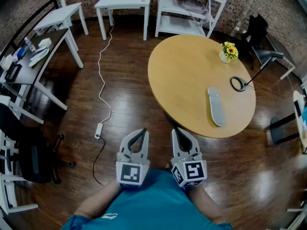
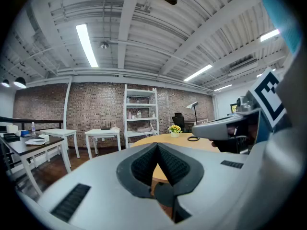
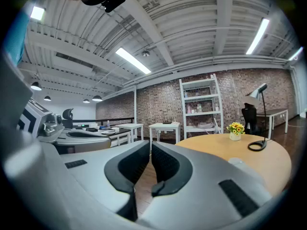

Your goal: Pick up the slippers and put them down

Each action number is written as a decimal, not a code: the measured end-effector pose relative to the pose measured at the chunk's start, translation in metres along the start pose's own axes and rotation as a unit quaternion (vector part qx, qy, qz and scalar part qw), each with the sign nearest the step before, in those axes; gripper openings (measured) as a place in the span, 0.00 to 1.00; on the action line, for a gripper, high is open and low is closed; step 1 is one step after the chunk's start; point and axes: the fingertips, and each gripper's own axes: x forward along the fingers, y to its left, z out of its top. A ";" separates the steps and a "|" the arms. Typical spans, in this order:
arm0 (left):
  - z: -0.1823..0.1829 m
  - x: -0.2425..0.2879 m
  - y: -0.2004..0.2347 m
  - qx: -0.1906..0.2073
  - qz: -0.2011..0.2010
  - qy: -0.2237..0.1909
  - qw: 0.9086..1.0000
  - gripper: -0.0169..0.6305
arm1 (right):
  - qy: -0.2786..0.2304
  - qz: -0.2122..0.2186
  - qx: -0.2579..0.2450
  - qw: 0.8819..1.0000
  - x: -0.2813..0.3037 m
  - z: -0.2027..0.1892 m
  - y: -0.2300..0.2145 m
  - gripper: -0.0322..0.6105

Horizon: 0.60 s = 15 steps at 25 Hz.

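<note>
One grey slipper (image 1: 216, 107) lies on the round wooden table (image 1: 187, 75), near its right front edge. In the right gripper view only its pale tip (image 3: 236, 162) shows past the jaw. Both grippers are held level and side by side, close to the person's body and short of the table. My left gripper (image 1: 142, 131) is shut, its fingertips meeting with nothing between them (image 2: 157, 145). My right gripper (image 1: 175, 131) is shut too and holds nothing (image 3: 150, 146). The slipper is ahead and to the right of both, out of touch.
A pot of yellow flowers (image 1: 229, 51) and a black desk lamp (image 1: 245, 82) stand on the table's far right. A white cable with a power strip (image 1: 99, 130) runs over the dark wood floor at left. White tables (image 1: 123, 3), a white shelf (image 1: 189, 8) and a desk (image 1: 33, 56) line the back and left.
</note>
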 end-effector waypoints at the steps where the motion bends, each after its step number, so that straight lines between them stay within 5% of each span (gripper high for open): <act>1: 0.004 0.010 -0.013 0.002 -0.002 0.001 1.000 0.03 | -0.002 -0.006 0.003 1.000 -0.004 0.003 -0.021 0.10; 7: 0.018 0.089 -0.099 -0.009 -0.013 0.022 1.000 0.03 | -0.005 -0.041 0.007 0.999 -0.031 0.017 -0.155 0.10; 15: 0.048 0.191 -0.223 0.024 -0.077 0.012 0.997 0.03 | -0.003 -0.081 0.008 0.997 -0.072 0.018 -0.288 0.10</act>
